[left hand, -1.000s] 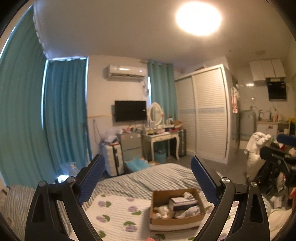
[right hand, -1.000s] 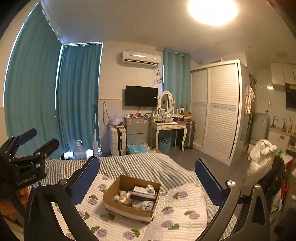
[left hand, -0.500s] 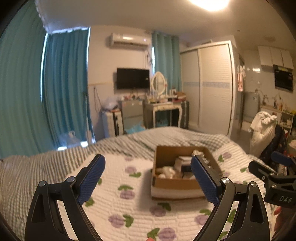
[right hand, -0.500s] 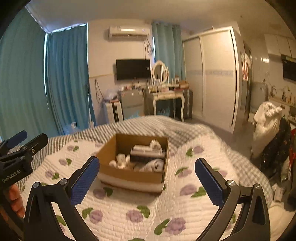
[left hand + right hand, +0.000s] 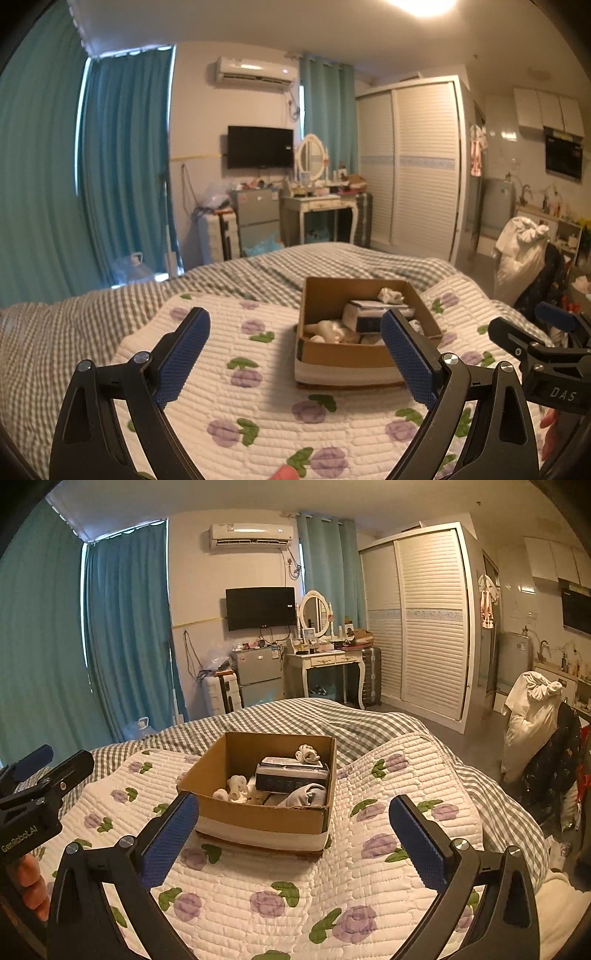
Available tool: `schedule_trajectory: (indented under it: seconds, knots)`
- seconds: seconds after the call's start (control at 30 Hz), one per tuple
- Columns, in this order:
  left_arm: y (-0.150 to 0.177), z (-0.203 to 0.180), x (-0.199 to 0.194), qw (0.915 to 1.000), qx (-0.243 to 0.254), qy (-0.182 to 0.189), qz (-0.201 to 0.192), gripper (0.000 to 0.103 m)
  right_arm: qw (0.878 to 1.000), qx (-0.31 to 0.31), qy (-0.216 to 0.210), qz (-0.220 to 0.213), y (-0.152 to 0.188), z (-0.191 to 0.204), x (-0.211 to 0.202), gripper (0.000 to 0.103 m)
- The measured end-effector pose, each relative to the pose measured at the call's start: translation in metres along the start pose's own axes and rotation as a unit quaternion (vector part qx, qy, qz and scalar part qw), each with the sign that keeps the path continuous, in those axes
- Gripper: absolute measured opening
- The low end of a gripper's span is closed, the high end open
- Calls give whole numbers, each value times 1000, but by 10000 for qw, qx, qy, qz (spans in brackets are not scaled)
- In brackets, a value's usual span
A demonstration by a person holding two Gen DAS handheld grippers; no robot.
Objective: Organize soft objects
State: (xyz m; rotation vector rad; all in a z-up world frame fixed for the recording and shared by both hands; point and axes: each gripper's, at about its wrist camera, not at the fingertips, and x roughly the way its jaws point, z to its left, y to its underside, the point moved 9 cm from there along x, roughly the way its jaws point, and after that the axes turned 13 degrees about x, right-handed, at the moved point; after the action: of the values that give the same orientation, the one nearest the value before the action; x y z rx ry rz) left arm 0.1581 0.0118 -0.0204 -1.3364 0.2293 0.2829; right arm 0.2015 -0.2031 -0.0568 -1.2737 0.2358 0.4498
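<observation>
While both pairs of blue-padded fingers are spread wide with nothing between them, the left gripper and the right gripper hover above the flowered quilt, short of the cardboard box. The box sits on the quilt in the middle of the bed, just ahead of both tools. Inside it lie a grey-white folded cloth at the near right, small cream rolled pieces at the near left, another pale bundle at the back, and a dark rectangular packet between them. The cloth items look light and limp, so they will probably sag and bunch when lifted; pinching each across its thickest fold seems the surest hold. The packet looks stiffer and is better taken across its narrow sides.
</observation>
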Motion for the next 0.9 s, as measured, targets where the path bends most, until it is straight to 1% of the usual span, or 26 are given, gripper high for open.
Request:
schedule_trajectory:
  seconds: [0.2,0.37,0.9]
  knots:
    - [4,2,-1,9999,-69,78,26,95,10000,24,20,-45,-2,0,-2,103]
    - [6,0,-1,10000,20,73,42,95,10000,5,38,-76,-2,4,-3,103]
    - [10,2,0,9999,-31,101,85,95,9999,31,78,-81,0,5,-5,103]
